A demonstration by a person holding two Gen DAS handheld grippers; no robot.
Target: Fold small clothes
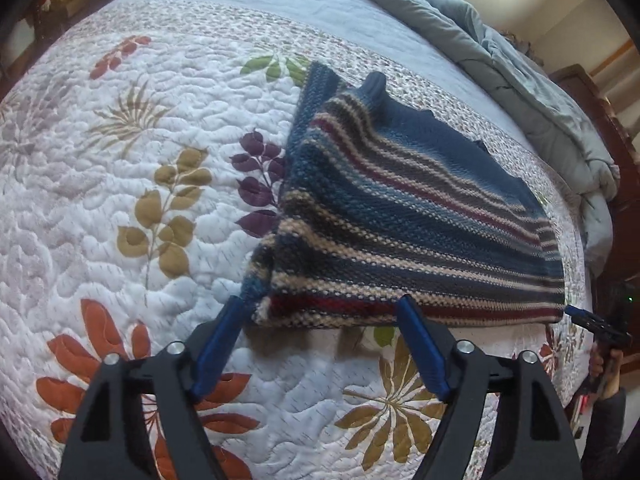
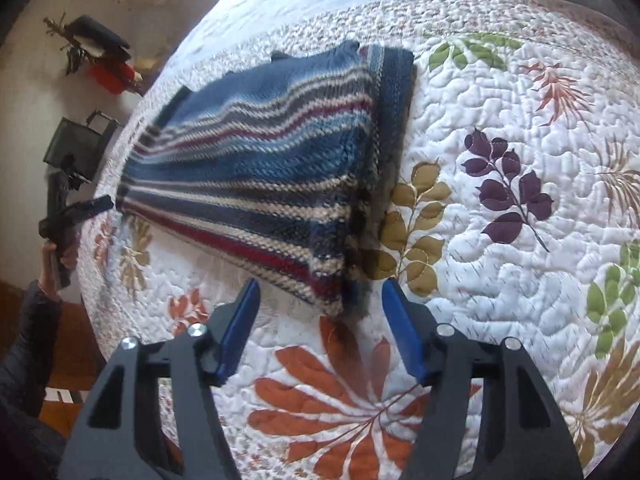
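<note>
My left gripper is released, blue fingers spread wide at the near hem of the striped knit sweater, one fingertip touching its near-left corner, nothing pinched. My right gripper is released too, jaws apart on either side of the sweater's near corner, pads not pressing it. The sweater lies folded flat on the floral quilt, one edge doubled over into a thicker band, stripes running across. From the right wrist view the left gripper shows at the sweater's far corner, in a hand with a dark sleeve. Grey duvet bunched along the far side of the bed
</note>
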